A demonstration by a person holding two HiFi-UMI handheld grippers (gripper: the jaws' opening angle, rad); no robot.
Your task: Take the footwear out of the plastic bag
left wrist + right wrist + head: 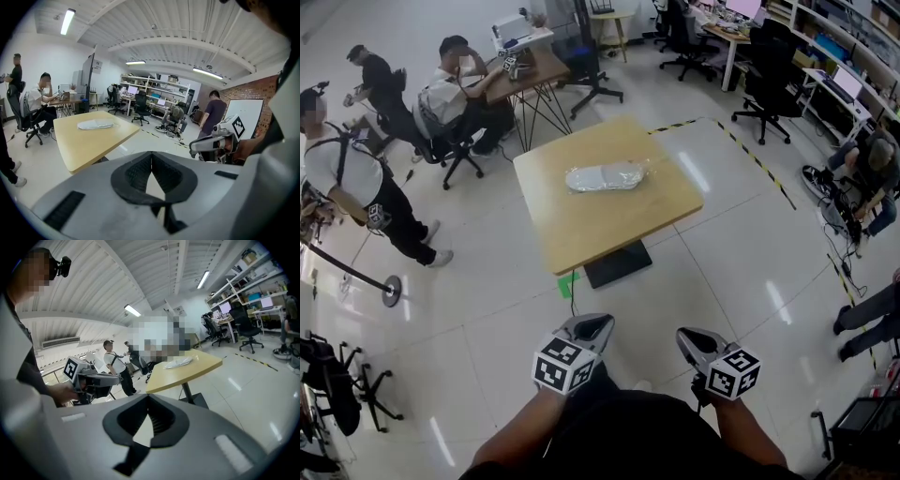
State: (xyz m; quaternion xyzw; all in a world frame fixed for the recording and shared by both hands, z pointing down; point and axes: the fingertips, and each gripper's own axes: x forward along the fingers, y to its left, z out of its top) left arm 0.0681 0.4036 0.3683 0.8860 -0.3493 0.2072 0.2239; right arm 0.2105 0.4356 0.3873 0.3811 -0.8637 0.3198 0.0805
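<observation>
Left edge of the head view: standing person [342,183], white top, dark trousers; upper left: seated person [448,94] at a dark desk [530,70].

Centre: wooden table [581,234], light top, squarish, on a dark base plate [617,264]; plastic bag [636,172], clear, lying flat on the far half of the table; pale footwear [592,178] inside the bag, lengthwise across the frame; bag and footwear well apart from both grippers.

Lower centre: left gripper [592,324], held over the floor short of the table's near edge, jaws pressed together with nothing between them; just to its right, right gripper [689,339], jaws likewise pressed together and empty; the two grippers apart, side by side, both pointing toward the table.

Right: yellow-and-black floor tape [759,161] running from the table's far corner toward the right edge; black office chairs [766,89], upper right; crouched person [867,164], right edge.

Left gripper view: table and bag in the left half of the frame, beyond the closed jaws; right gripper at centre right.

Right gripper view: left gripper at centre left; table and bag right of centre, beyond the closed jaws.
</observation>
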